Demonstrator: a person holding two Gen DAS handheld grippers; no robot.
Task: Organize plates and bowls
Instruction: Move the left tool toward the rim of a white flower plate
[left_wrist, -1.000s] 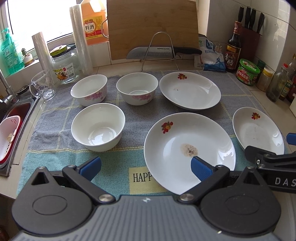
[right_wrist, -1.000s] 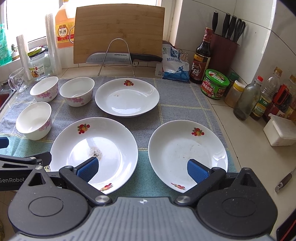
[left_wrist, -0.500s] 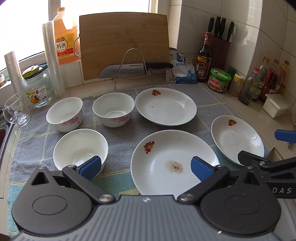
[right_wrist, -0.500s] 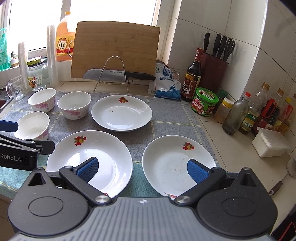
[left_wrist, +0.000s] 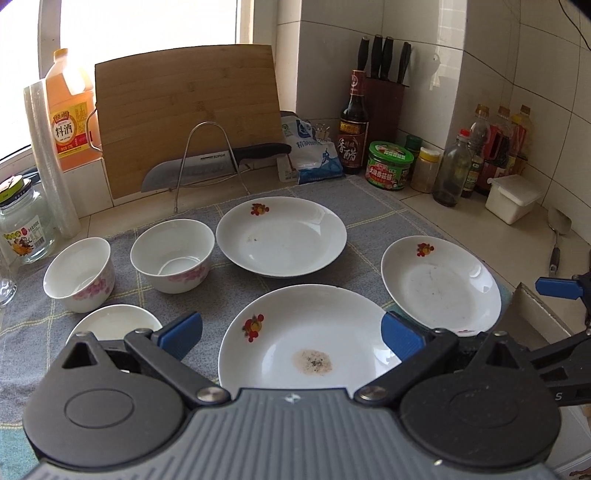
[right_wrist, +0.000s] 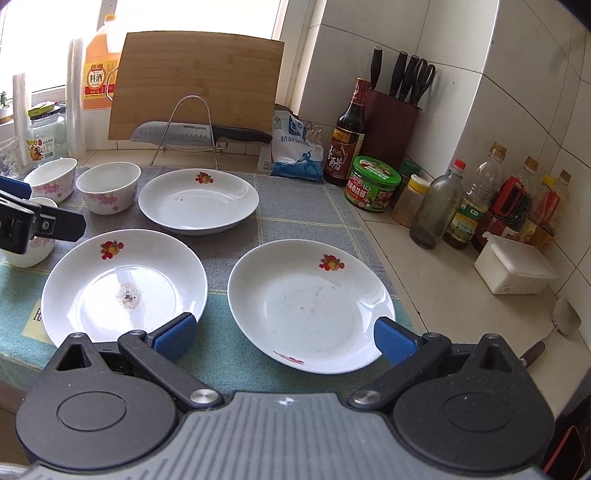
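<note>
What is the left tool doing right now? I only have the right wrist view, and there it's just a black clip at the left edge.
Observer: The left tool is open, its blue fingers spread wide with nothing held between them.
Operator: And the bowl it's partly hiding from me, how is that sitting?
Observer: The near bowl stands upright on the towel, to the left of the stained plate, and what shows of its inside looks empty.
</note>
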